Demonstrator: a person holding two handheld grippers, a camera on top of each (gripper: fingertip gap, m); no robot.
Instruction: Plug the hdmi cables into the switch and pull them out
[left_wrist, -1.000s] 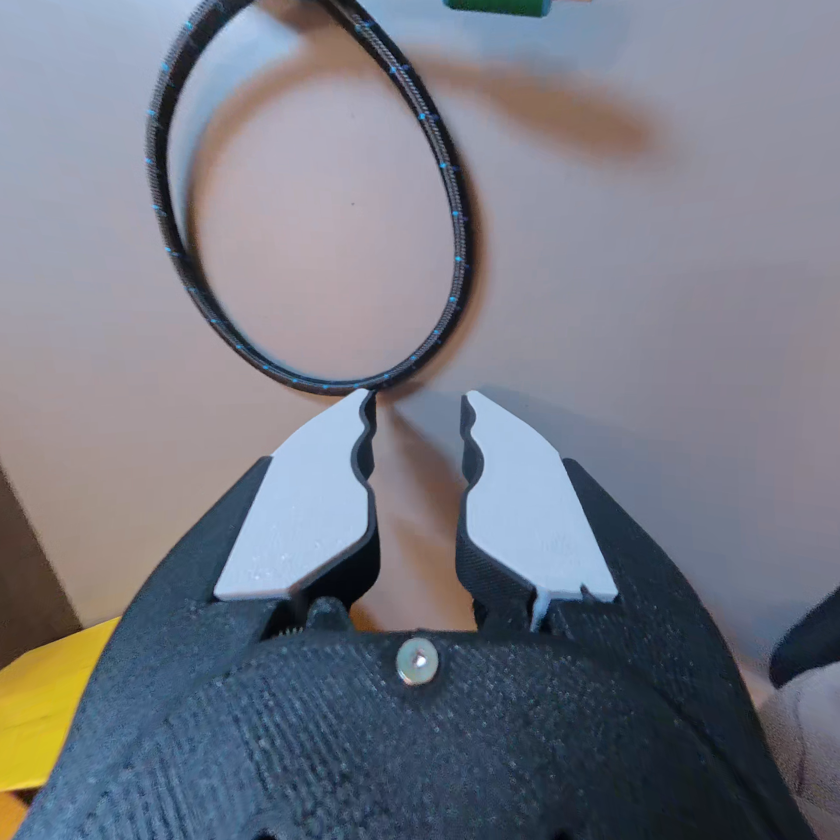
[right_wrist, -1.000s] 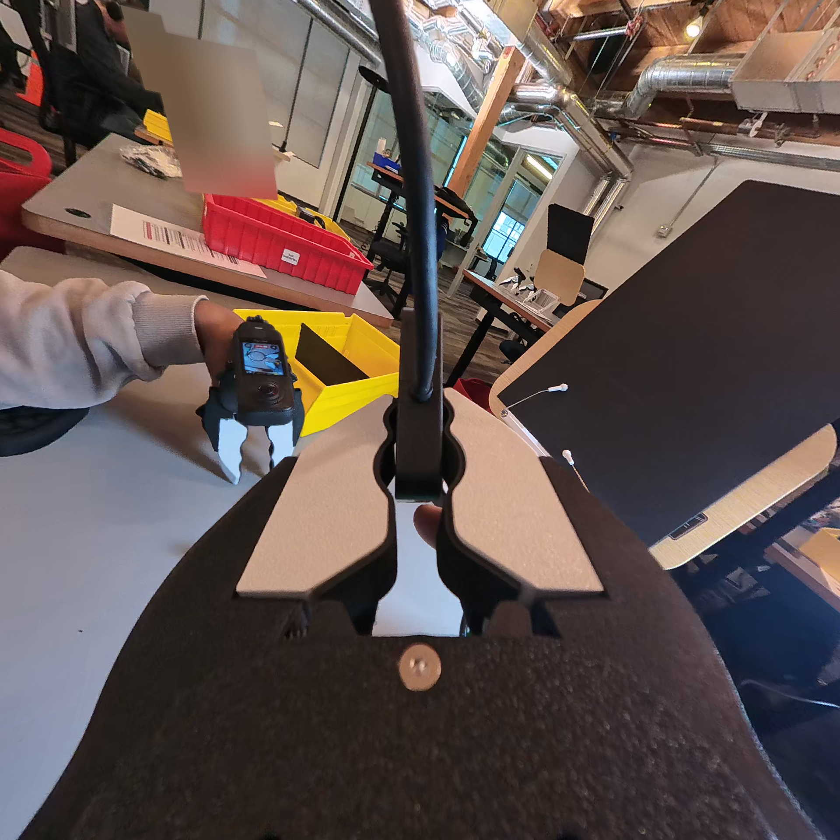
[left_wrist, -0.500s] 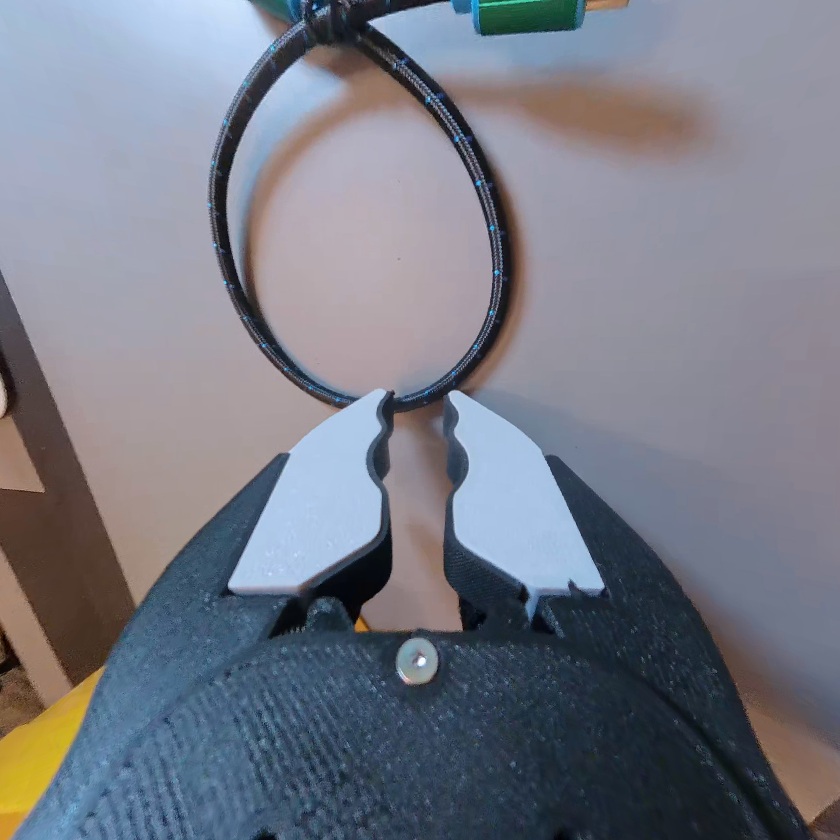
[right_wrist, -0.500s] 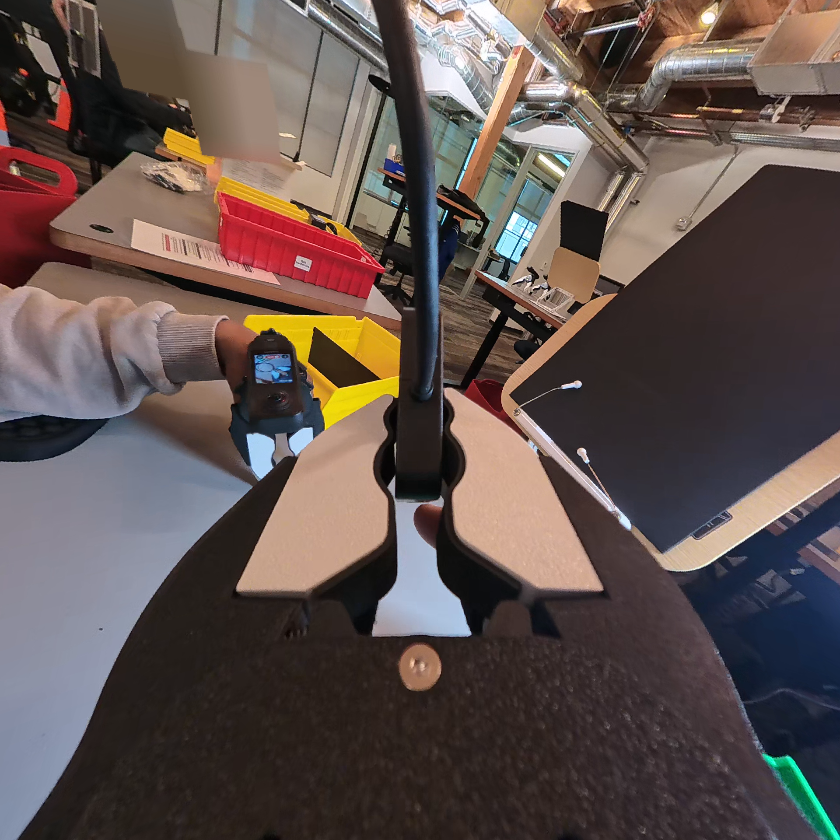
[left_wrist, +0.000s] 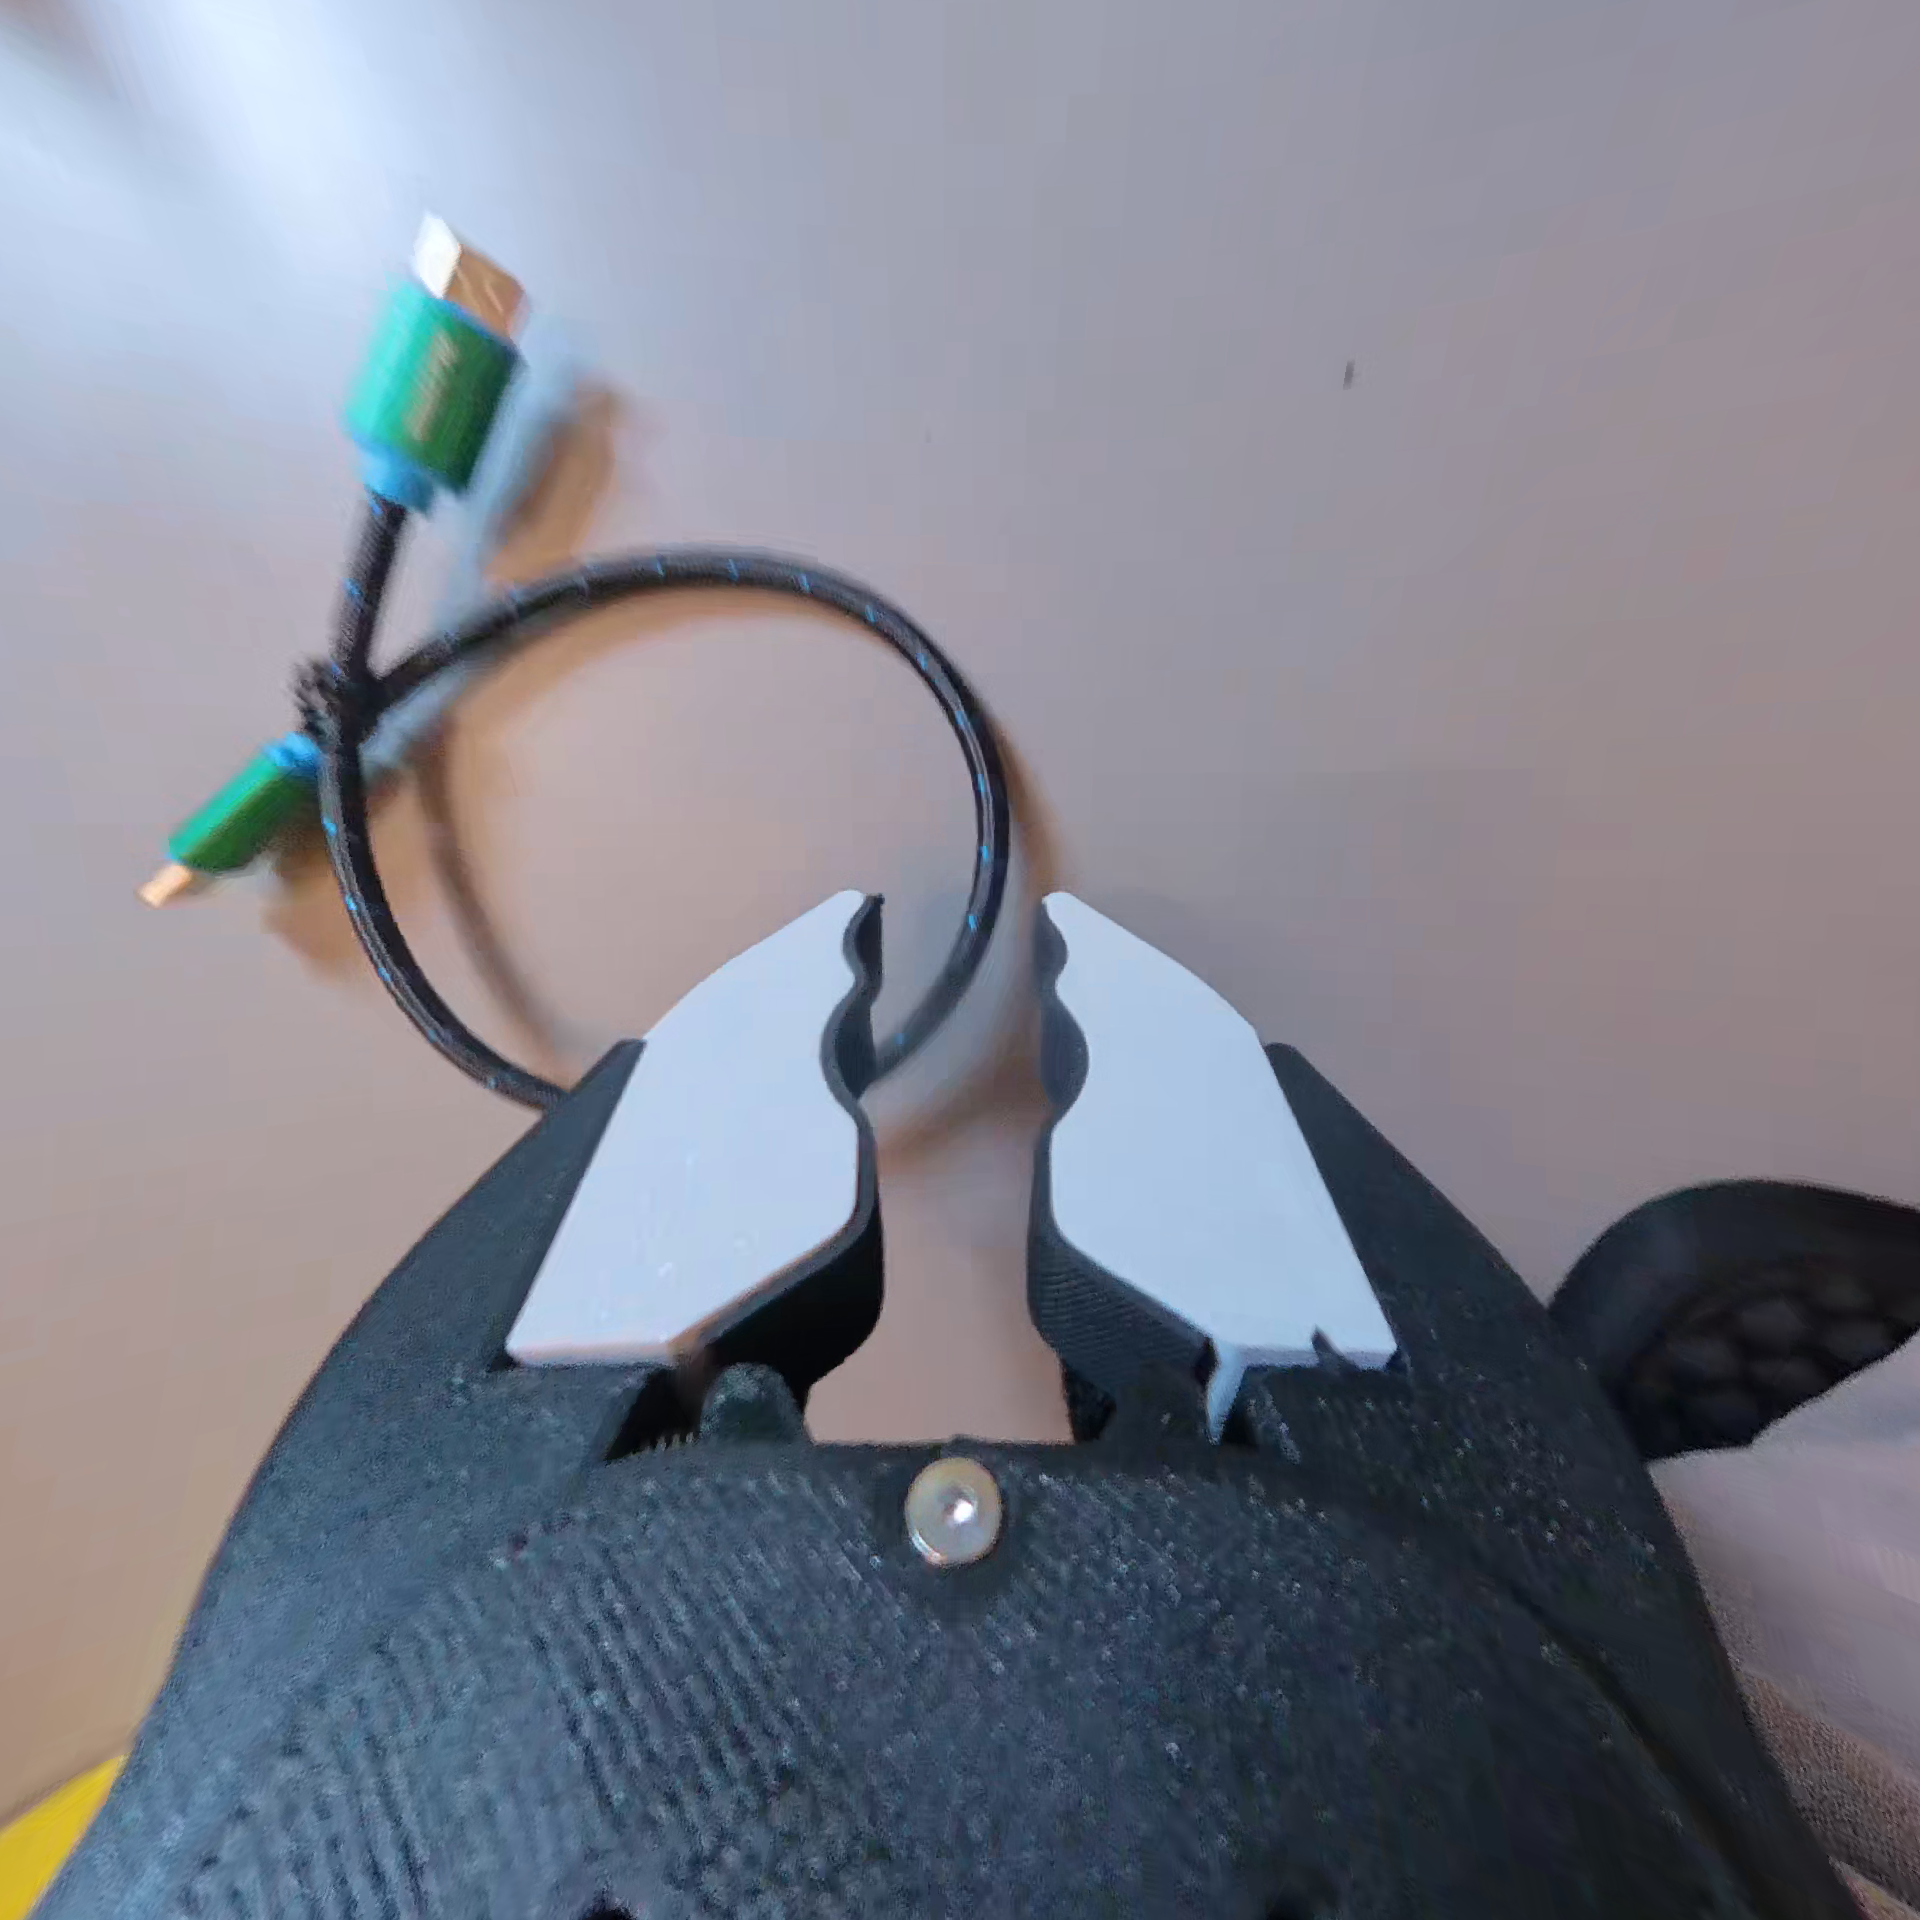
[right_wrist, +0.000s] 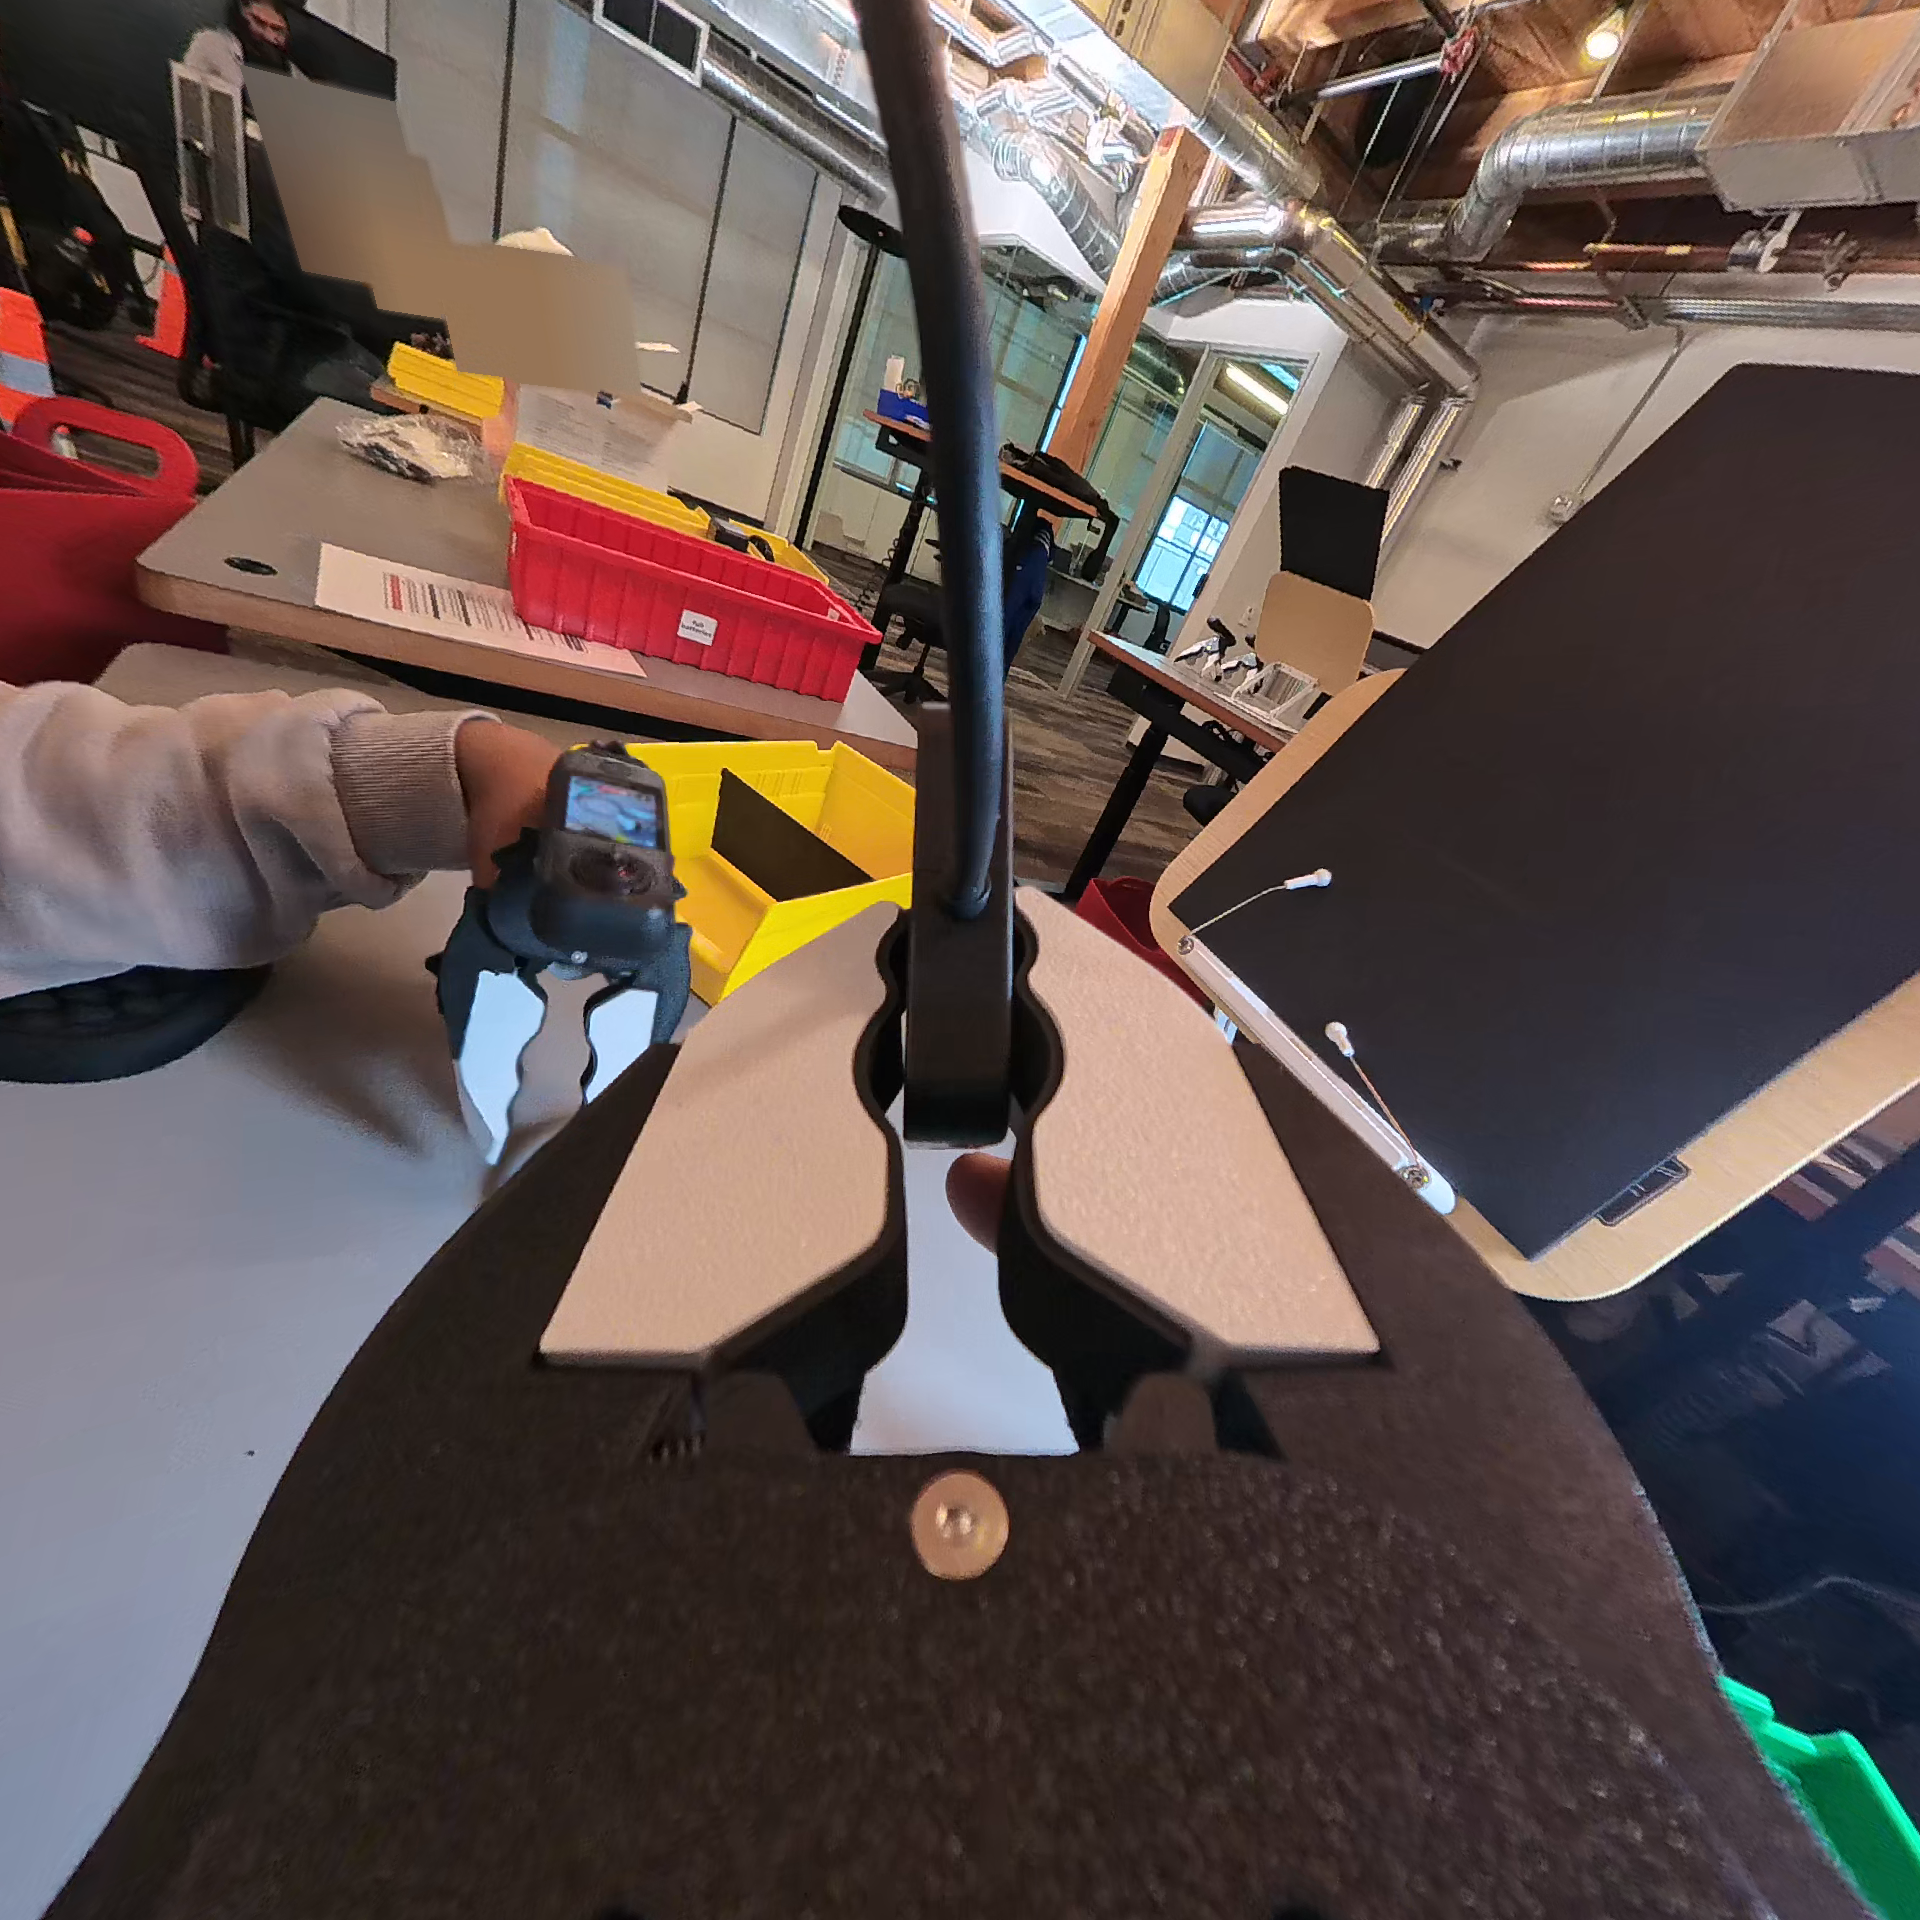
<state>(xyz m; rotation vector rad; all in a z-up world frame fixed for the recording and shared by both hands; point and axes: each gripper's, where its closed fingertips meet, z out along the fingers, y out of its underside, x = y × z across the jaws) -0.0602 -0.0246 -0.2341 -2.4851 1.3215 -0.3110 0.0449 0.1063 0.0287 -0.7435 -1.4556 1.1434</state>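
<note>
A black braided HDMI cable (left_wrist: 977, 790) tied in a loop lies on the grey table (left_wrist: 1403, 520), with green plugs at the upper left (left_wrist: 431, 405) and at the left (left_wrist: 234, 821). My left gripper (left_wrist: 961, 914) is open low over the loop; a stretch of the cable runs between its fingers and under the left finger. It also shows in the right wrist view (right_wrist: 540, 1101), held by a hand. My right gripper (right_wrist: 958, 909) is shut on a black HDMI plug (right_wrist: 956, 1039), whose black cable (right_wrist: 951, 416) rises upward. No switch shows.
A yellow bin (right_wrist: 790, 862) stands behind the left gripper. A red bin (right_wrist: 675, 613) sits on the table beyond. A tilted dark board with a wooden edge (right_wrist: 1610, 883) is on the right. A black padded object (left_wrist: 1745, 1320) lies right of my left gripper. Tip to tip, the grippers are about 30 cm apart.
My left gripper has moved forward over the cable loop, so the cable now lies between its fingers, and its jaws stand wider than half a second ago. The right gripper still holds the plug.
</note>
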